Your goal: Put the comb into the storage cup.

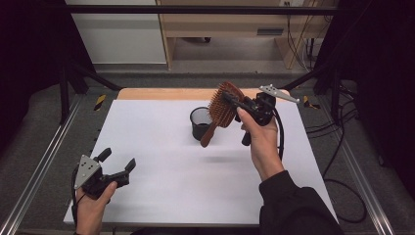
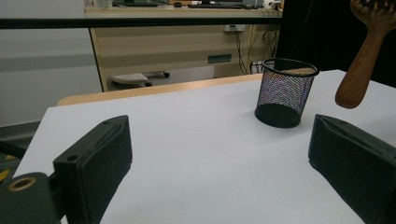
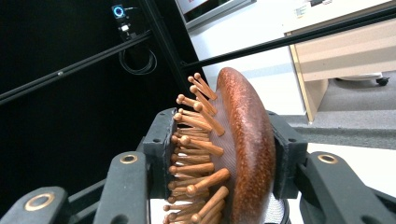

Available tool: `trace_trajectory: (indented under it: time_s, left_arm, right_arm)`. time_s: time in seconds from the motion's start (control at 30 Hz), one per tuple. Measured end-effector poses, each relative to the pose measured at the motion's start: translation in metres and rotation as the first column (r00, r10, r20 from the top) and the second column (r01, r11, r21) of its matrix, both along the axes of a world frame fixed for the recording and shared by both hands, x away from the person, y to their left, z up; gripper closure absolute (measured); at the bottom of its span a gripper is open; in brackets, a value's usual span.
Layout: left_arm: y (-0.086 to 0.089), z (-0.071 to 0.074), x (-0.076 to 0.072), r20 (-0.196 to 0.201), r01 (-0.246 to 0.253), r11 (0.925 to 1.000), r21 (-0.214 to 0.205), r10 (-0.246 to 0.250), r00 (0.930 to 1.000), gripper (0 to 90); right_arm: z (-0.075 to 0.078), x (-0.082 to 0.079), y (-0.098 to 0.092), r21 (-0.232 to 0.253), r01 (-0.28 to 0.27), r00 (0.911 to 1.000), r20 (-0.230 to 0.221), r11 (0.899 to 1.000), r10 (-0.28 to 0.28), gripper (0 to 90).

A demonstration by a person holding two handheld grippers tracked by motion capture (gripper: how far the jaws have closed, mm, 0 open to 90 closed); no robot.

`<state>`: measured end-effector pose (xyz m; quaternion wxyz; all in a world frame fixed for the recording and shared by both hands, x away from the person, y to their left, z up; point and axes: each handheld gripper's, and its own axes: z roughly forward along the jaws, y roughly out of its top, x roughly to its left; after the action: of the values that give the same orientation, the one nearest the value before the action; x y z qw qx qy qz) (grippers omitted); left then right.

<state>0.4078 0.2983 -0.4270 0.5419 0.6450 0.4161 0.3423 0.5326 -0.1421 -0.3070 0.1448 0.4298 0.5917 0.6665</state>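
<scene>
1. Above the black wire-mesh cup (image 1: 200,123), which stands on the far middle of the white table (image 1: 186,186), the right gripper (image 1: 234,102) holds a brown wooden paddle hairbrush (image 1: 222,108) in the air.
2. Its fingers (image 3: 156,149) are clamped on the head of the hairbrush: one presses the bristle side, the other the smooth rounded back, as the right gripper view shows.
3. From the high view, the brush head sits up and just right of the cup, while the handle slants down toward the cup's right rim; whether the handle end touches the cup cannot be told.
4. In the left gripper view the handle end (image 2: 362,70) hangs just right of the cup (image 2: 285,93), clear of the table (image 2: 196,140).
5. The person's right hand (image 1: 259,137) grips the tool's body on the cup's right, sleeve dark.
6. Well apart from the cup, toward the near left corner of the table, the left gripper (image 1: 118,161) rests in the left hand (image 1: 93,208).
7. Its fingers (image 2: 100,158) stand spread wide with nothing between them, pointing across the bare white surface toward the cup.
</scene>
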Motion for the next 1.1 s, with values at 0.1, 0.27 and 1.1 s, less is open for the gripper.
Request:
trace_trajectory:
  time_s: [0.1,0.27,1.1]
  left_arm:
    - [0.0,0.0,0.0,0.003,0.0,1.0,-0.002,0.0,1.0,6.5]
    - [0.0,-0.001,0.0,0.001,-0.004,1.0,-0.001,0.004,1.0,6.4]
    - [-0.002,-0.002,0.0,0.016,0.01,1.0,0.0,-0.01,0.9998,5.1]
  right_arm:
    - [0.002,0.002,0.002,-0.002,-0.004,1.0,0.001,1.0,0.004,51.8]
    - [0.006,0.006,0.004,-0.008,-0.008,1.0,0.005,1.0,0.008,51.8]
    - [0.01,0.014,0.006,0.004,-0.003,1.0,0.003,1.0,0.003,51.7]
